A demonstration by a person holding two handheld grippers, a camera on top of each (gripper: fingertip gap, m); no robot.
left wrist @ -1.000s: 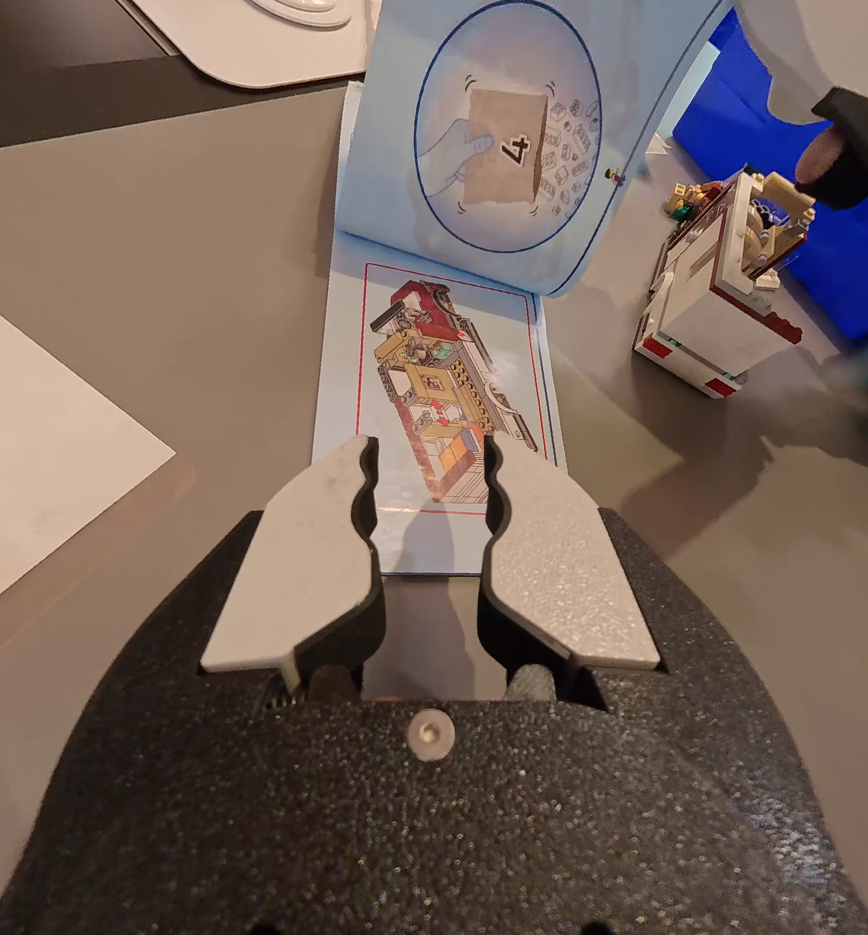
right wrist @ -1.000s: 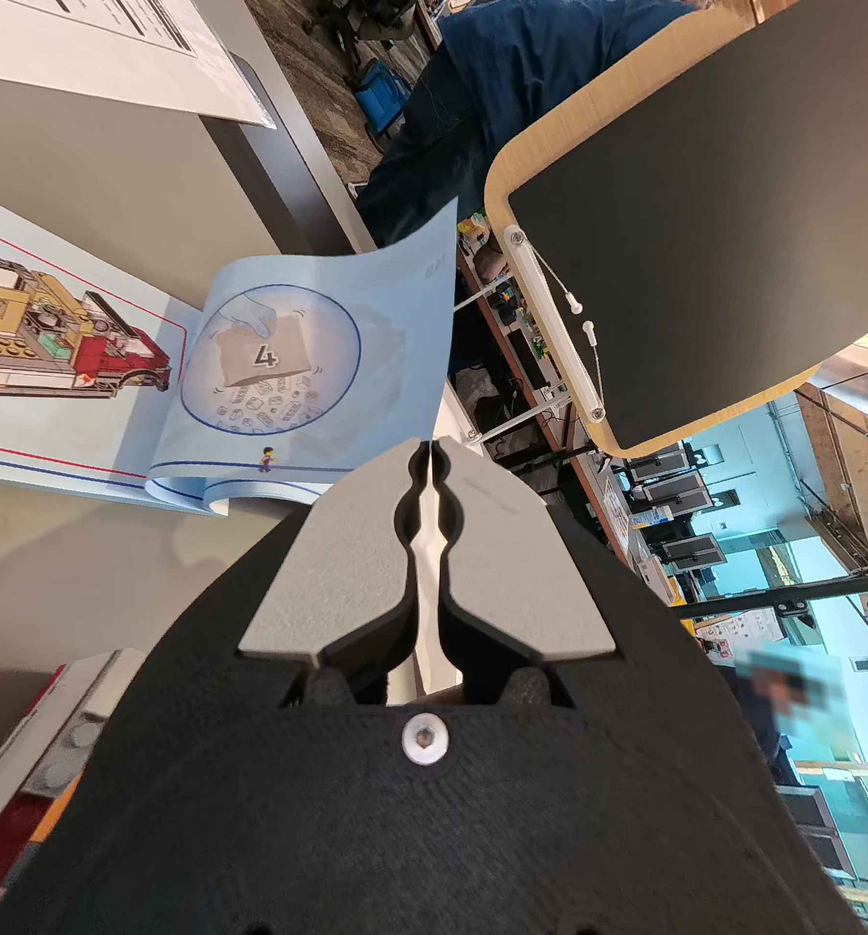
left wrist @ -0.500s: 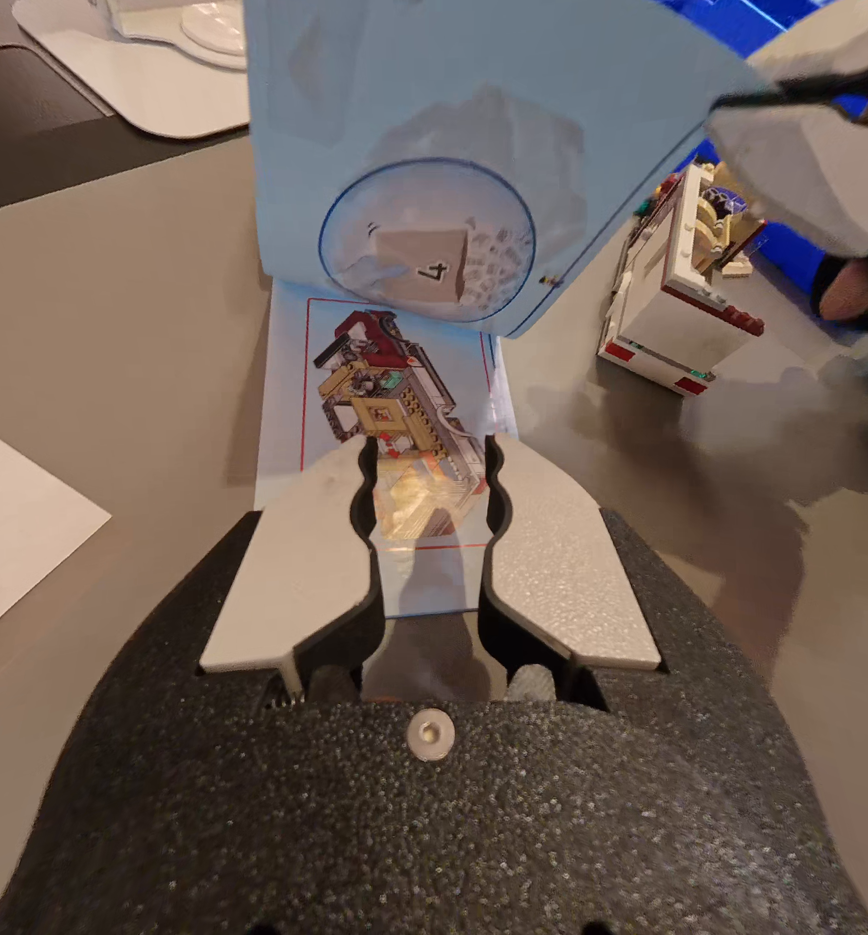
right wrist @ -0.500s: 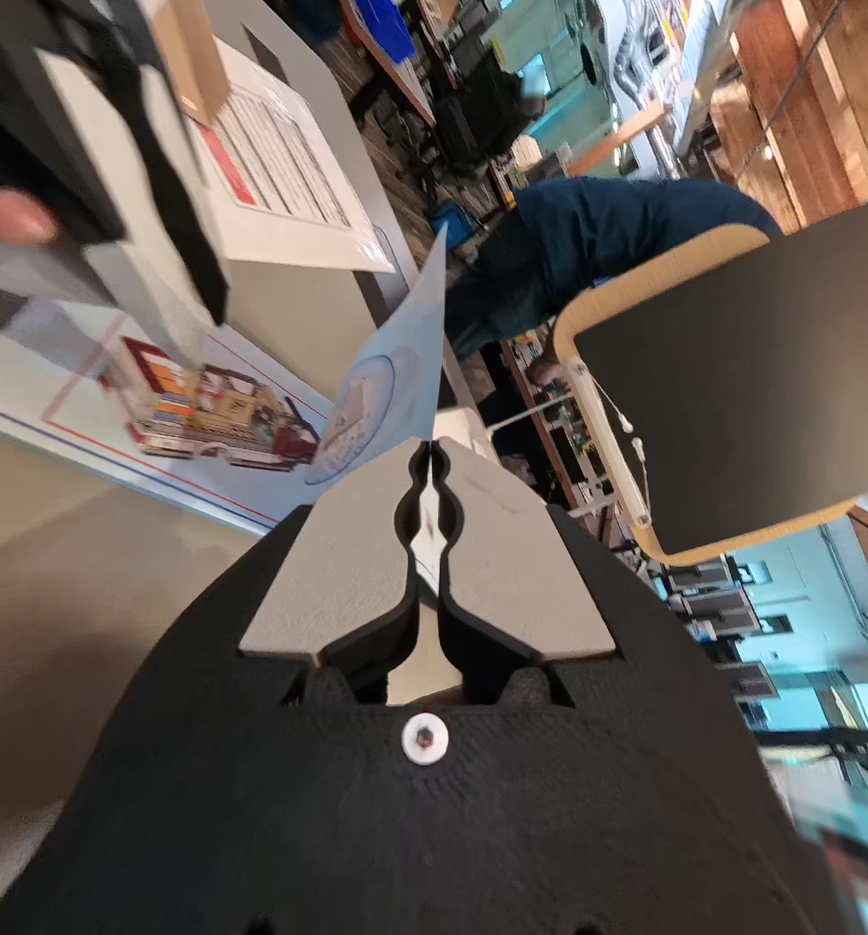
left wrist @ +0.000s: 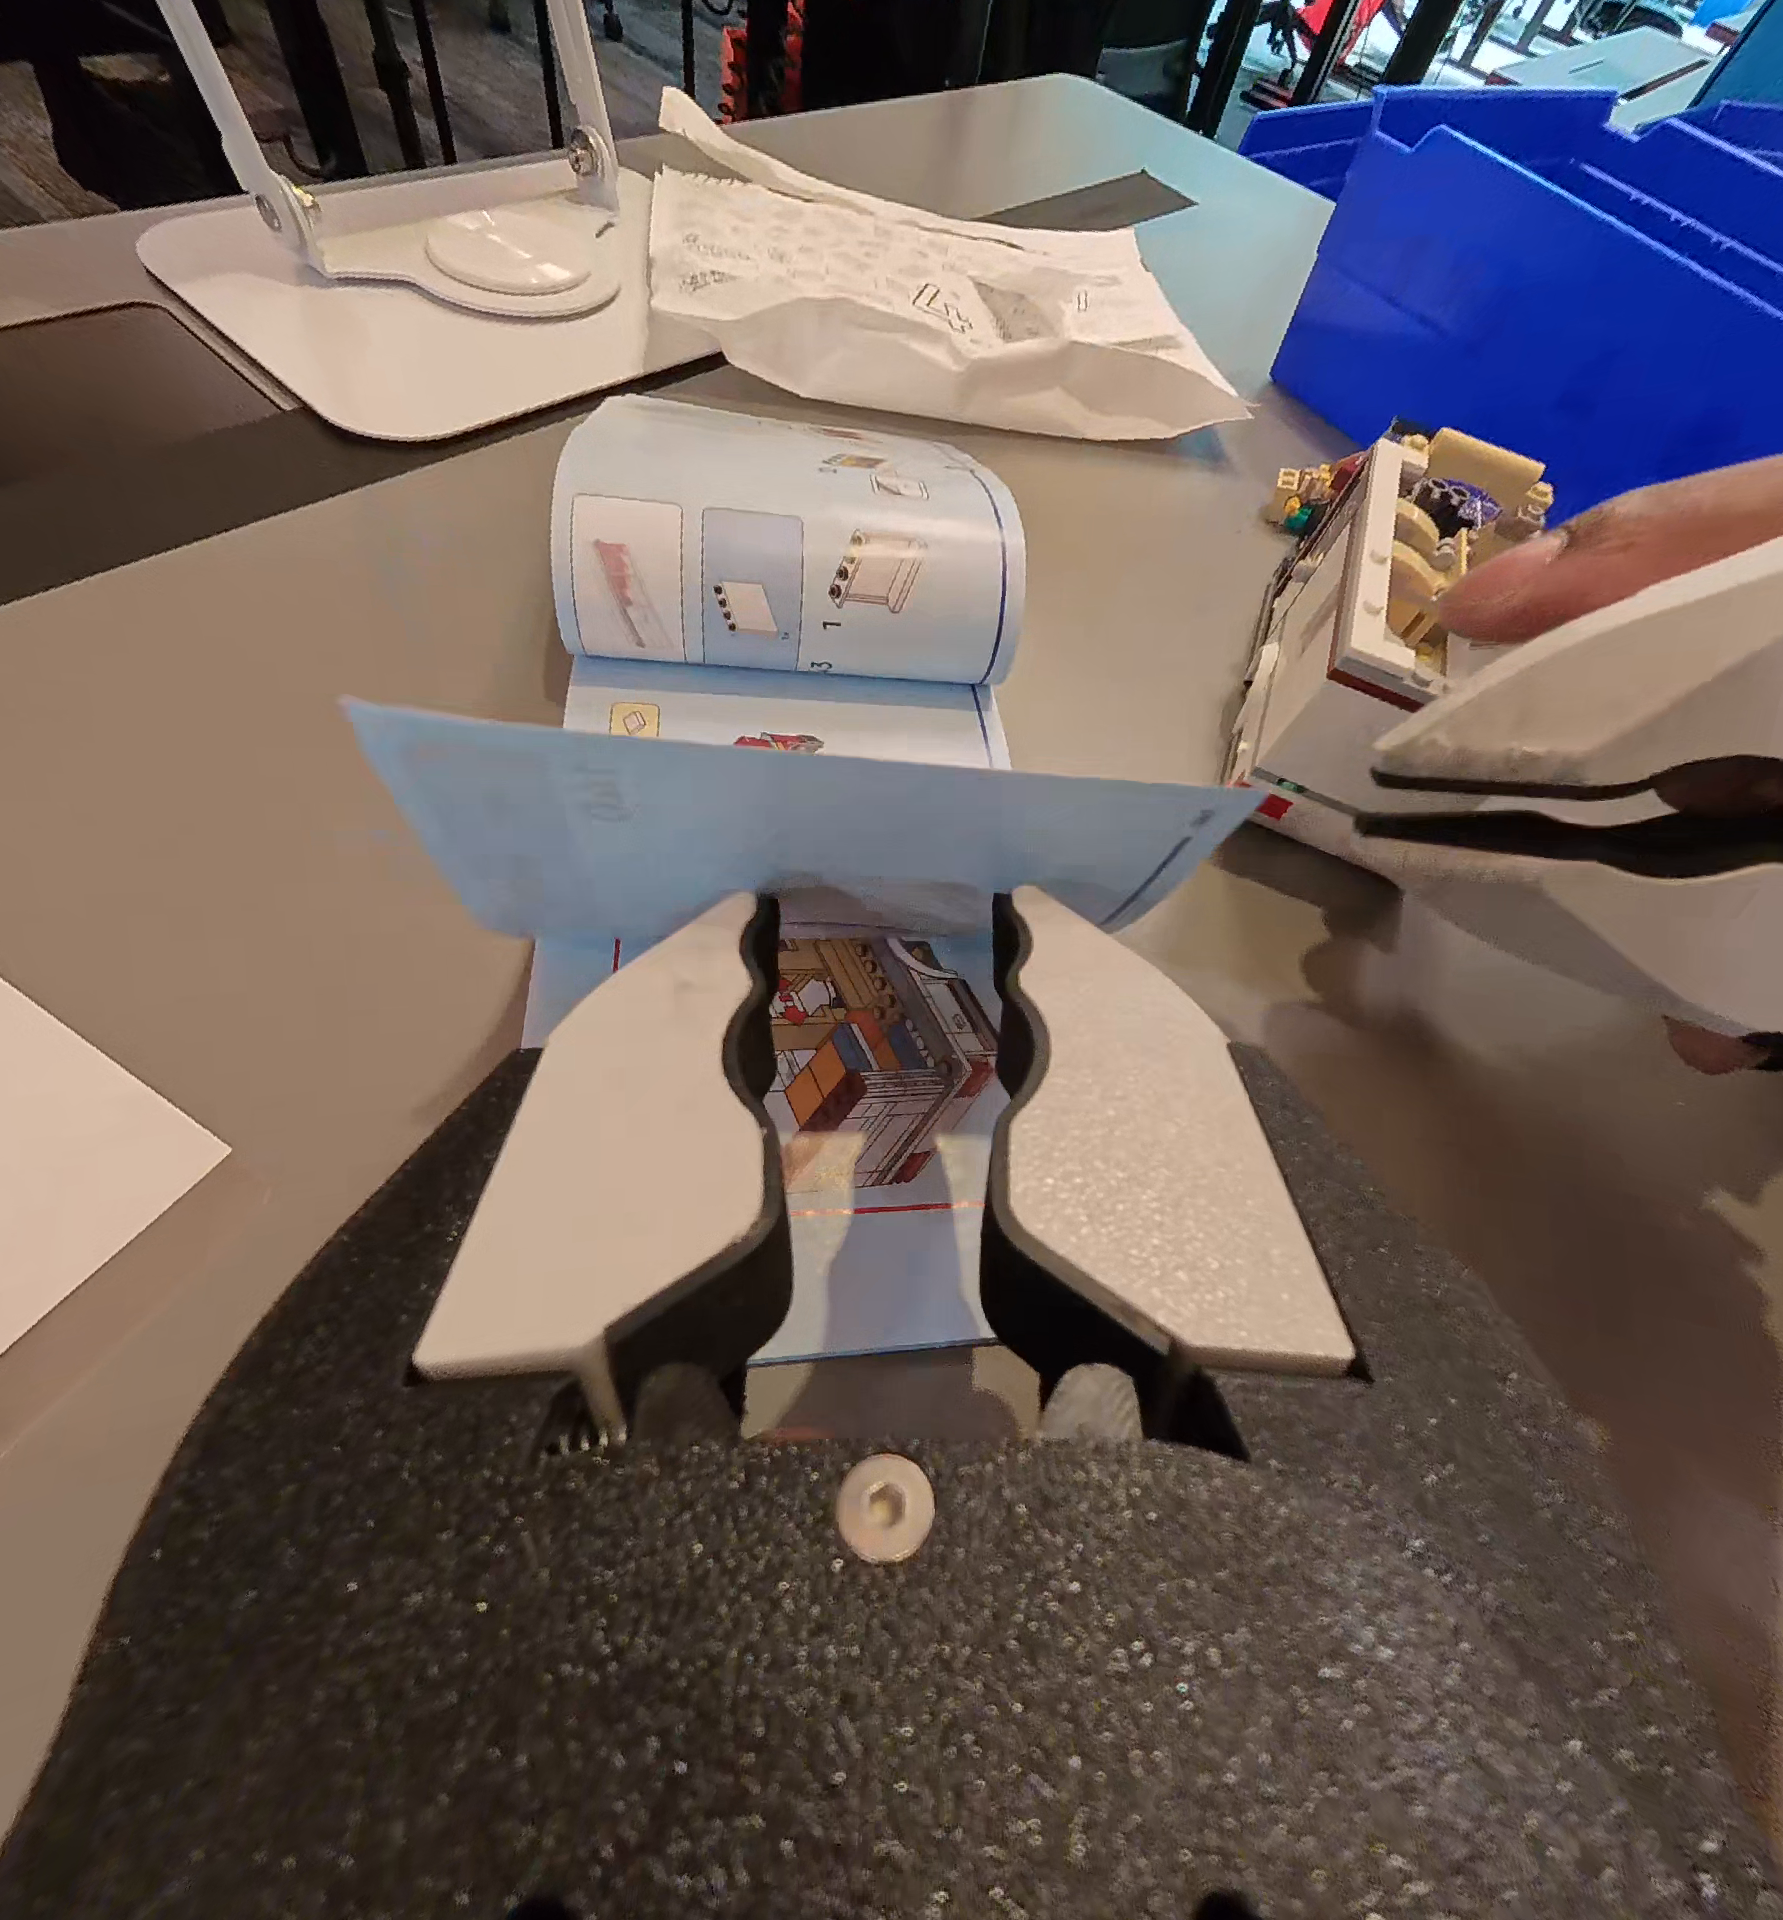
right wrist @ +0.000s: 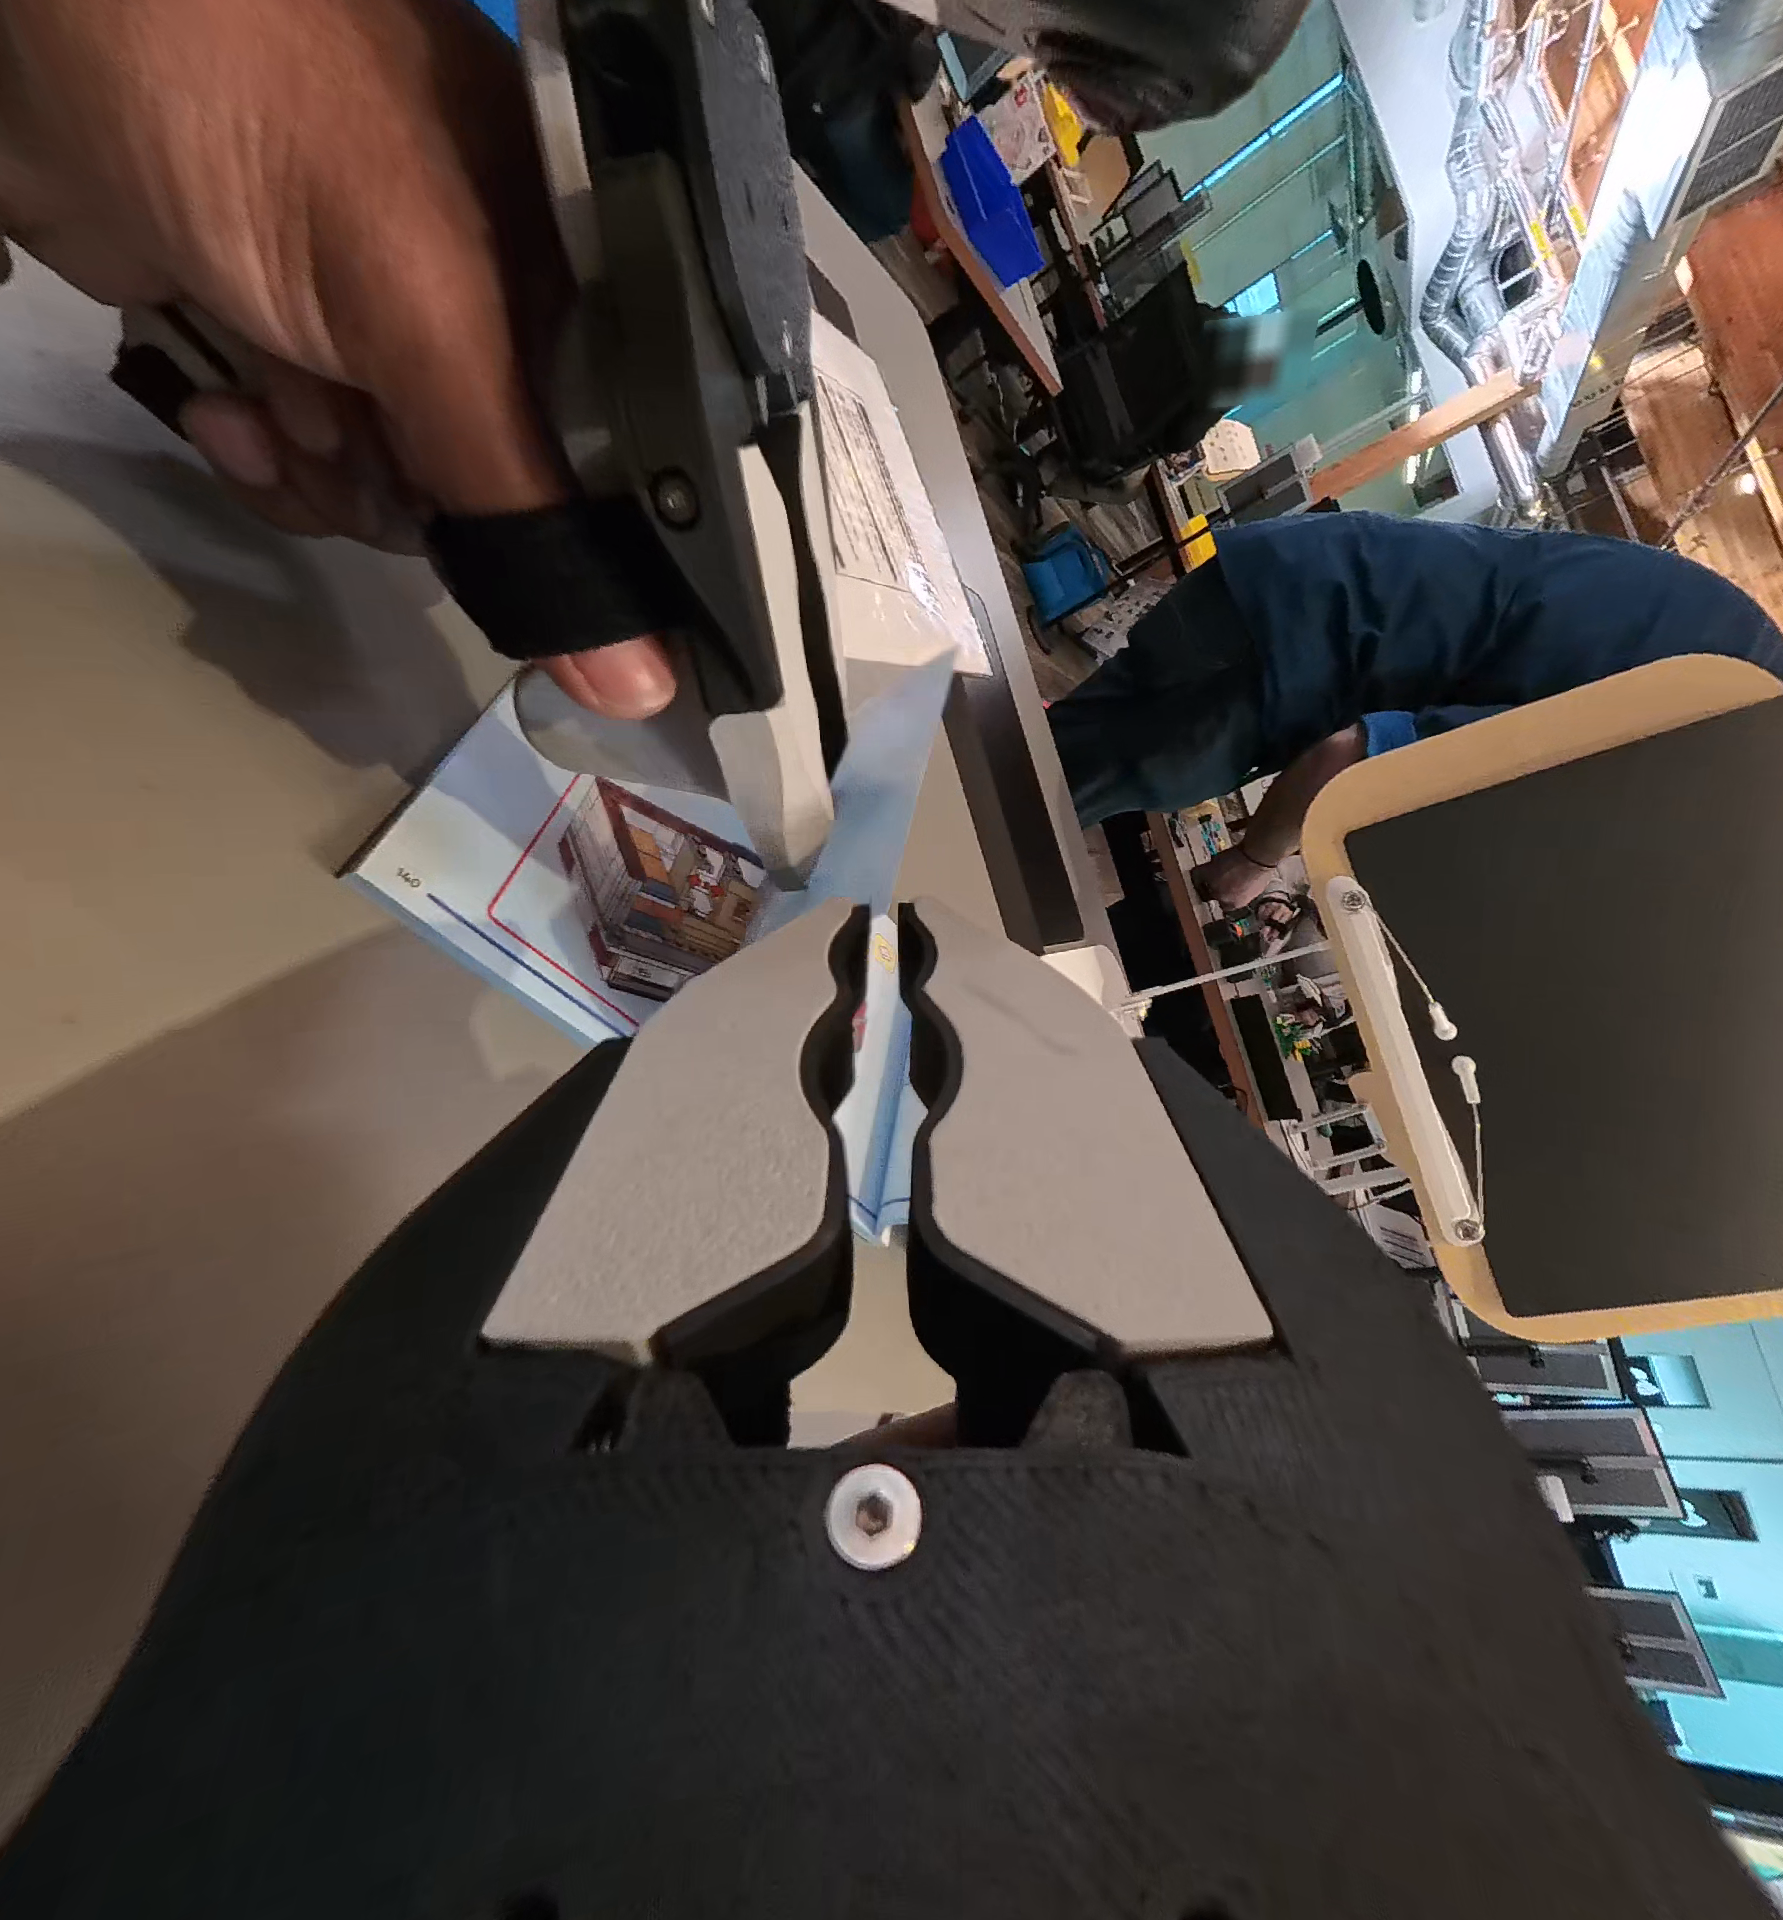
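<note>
An open instruction booklet (left wrist: 783, 582) lies on the grey table (left wrist: 243, 727). One light-blue page (left wrist: 762, 821) stands half turned, hanging in the air just beyond my left gripper's fingertips. My left gripper (left wrist: 882, 914) is open and empty, its fingers low over the booklet's near page with the building picture; in the right wrist view (right wrist: 788, 831) its tips reach down to that page (right wrist: 513, 862). My right gripper (right wrist: 879, 920) has its jaws slightly parted. In the left wrist view it (left wrist: 1375, 802) sits just right of the page's corner, not touching it.
A white and red brick model (left wrist: 1323, 665) stands right of the booklet, behind my right gripper. Blue bins (left wrist: 1593, 260) are at the back right, with a crumpled white paper bag (left wrist: 918, 291) and a white lamp base (left wrist: 378, 312) behind. A white sheet (left wrist: 25, 1153) lies left. The white lamp base (left wrist: 378, 312) is closer to my left gripper, around 35 cm from its tips; the right tips are 40 cm off.
The right gripper carried the page over from upright toward the left gripper, then its jaws parted slightly and the page's corner left them. The left gripper stayed open over the booklet.
</note>
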